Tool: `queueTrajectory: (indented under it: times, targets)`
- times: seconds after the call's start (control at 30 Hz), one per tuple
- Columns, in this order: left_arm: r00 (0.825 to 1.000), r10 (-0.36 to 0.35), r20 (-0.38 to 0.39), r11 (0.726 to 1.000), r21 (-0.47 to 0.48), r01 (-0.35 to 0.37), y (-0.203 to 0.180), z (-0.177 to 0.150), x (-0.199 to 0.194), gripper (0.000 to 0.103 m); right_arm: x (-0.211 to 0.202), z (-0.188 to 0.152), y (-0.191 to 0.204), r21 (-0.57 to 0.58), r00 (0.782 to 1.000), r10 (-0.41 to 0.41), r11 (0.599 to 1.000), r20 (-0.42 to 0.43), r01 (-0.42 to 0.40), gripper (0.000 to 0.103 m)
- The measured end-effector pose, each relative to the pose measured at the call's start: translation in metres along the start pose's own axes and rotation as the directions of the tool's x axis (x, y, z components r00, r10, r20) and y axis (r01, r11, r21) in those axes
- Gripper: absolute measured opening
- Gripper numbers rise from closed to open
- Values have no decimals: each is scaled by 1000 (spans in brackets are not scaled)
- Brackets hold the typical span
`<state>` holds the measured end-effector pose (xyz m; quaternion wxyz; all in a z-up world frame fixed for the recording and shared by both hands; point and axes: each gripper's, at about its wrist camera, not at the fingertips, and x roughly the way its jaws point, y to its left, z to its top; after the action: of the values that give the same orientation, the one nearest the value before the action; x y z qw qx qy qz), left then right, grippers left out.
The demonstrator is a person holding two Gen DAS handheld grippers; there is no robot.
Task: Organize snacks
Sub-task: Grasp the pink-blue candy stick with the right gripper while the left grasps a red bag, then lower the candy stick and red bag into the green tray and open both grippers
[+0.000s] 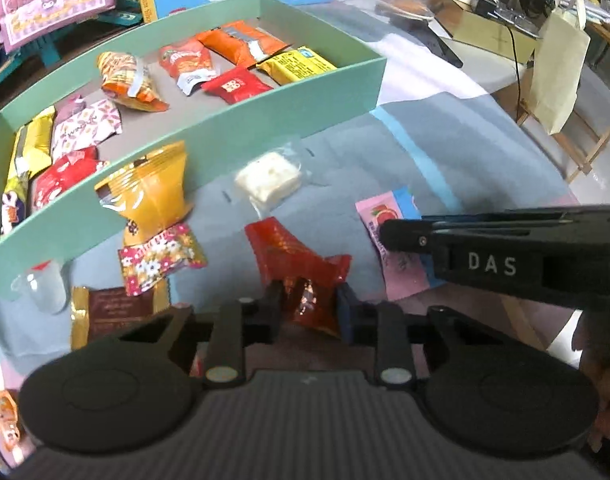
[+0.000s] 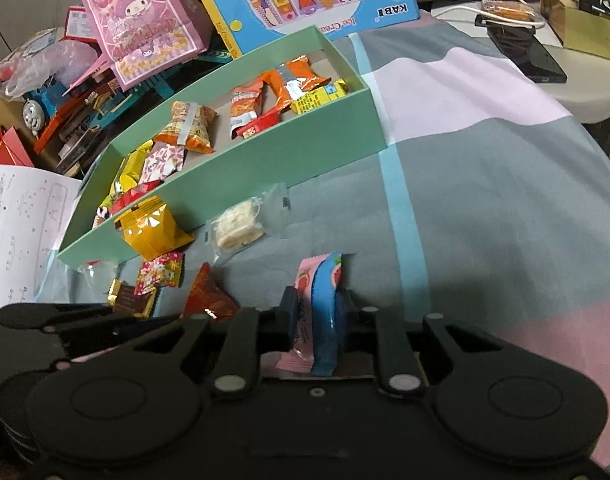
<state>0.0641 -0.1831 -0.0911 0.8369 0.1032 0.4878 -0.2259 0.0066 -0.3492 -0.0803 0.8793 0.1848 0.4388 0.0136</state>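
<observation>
Several snacks are already laid in the green box [image 1: 265, 114], while about six remain on the cloth beside it; a red packet [image 1: 301, 268] is clamped by the left gripper [image 1: 309, 312], a pink packet [image 2: 319, 312] by the right gripper [image 2: 319, 316].

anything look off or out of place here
Nothing is spilled or torn. Several snacks lie loose on the cloth outside the green box: a yellow packet leaning on its wall, a clear-wrapped white bar, a floral packet. Left gripper pinches a crumpled red wrapper; right gripper holds a pink-and-blue packet.
</observation>
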Motion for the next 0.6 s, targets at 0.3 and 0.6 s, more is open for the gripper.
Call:
queueTrajectory:
  times: [0.3,0.6]
  targets:
    - [996,-70,53,994,-81,74,22,1,-20,25,-12,3,1,42,1000,9,999,3,-9,14]
    - [985,-95,147,986,-119,113,43,13,-54,25,-33,23,13,45,998,54,997,37,-56,13]
